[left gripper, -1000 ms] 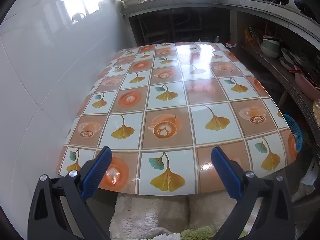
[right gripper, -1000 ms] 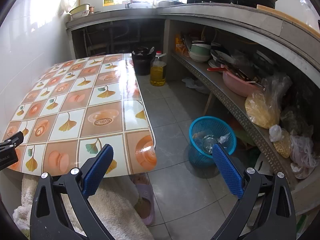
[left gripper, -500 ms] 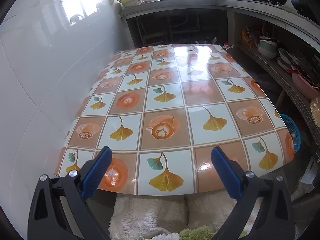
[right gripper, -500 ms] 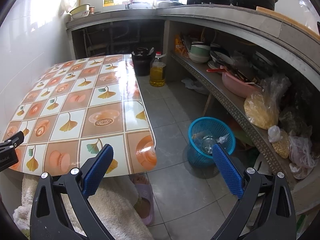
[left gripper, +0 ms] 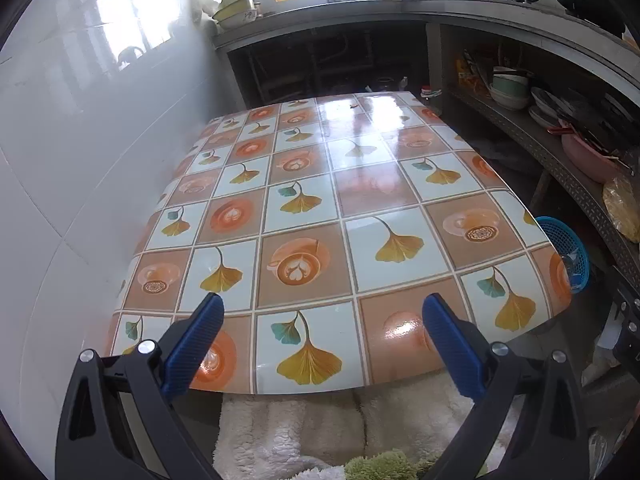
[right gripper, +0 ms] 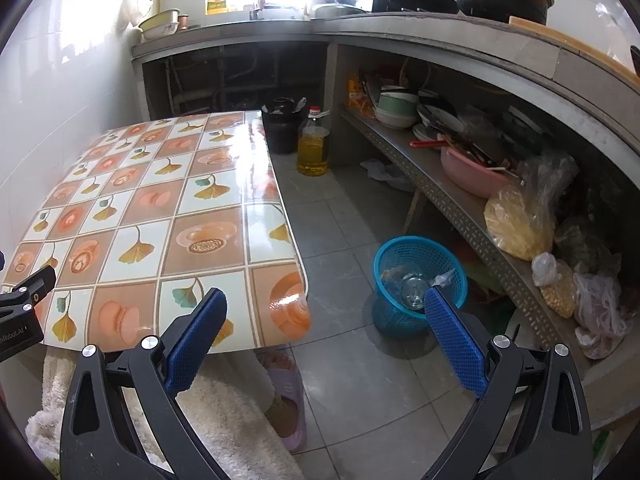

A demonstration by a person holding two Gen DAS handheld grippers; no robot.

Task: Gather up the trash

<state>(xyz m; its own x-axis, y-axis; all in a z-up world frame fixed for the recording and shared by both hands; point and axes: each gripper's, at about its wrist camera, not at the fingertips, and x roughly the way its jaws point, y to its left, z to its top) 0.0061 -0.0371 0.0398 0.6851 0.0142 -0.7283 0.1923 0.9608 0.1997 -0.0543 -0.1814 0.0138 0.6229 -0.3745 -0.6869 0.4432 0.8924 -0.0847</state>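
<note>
While both grippers hang over the near edge of the table [left gripper: 360, 184], neither one holds anything. The left gripper [left gripper: 322, 338] has its two blue fingers [left gripper: 196, 340] spread wide apart above the shiny tablecloth with its leaf and cup squares. The right gripper [right gripper: 326, 330] is spread wide too. It sits past the table's right corner, over the grey floor tiles [right gripper: 344, 248].

A blue basket [right gripper: 420, 284] stands on the floor, just beside the low shelf [right gripper: 460, 216] and a little away from the table. Some trash lies inside it: a clear round thing that may be a bottle or jar [right gripper: 414, 290], and some crinkly clear wrap [right gripper: 444, 278]. It is hard to tell more, since the right finger covers part of it. From the left view, only the rim of the basket [left gripper: 568, 248] peeks out past the table edge.

Farther back on the floor stand a yellow oil bottle [right gripper: 313, 146] and a black bucket [right gripper: 282, 124], side by side. A pink bowl [right gripper: 472, 170] and bags of food [right gripper: 516, 220] rest on the shelf. A foot in a purple slipper [right gripper: 288, 396] shows under the table corner, next to a fluffy white cloth [right gripper: 224, 420].
</note>
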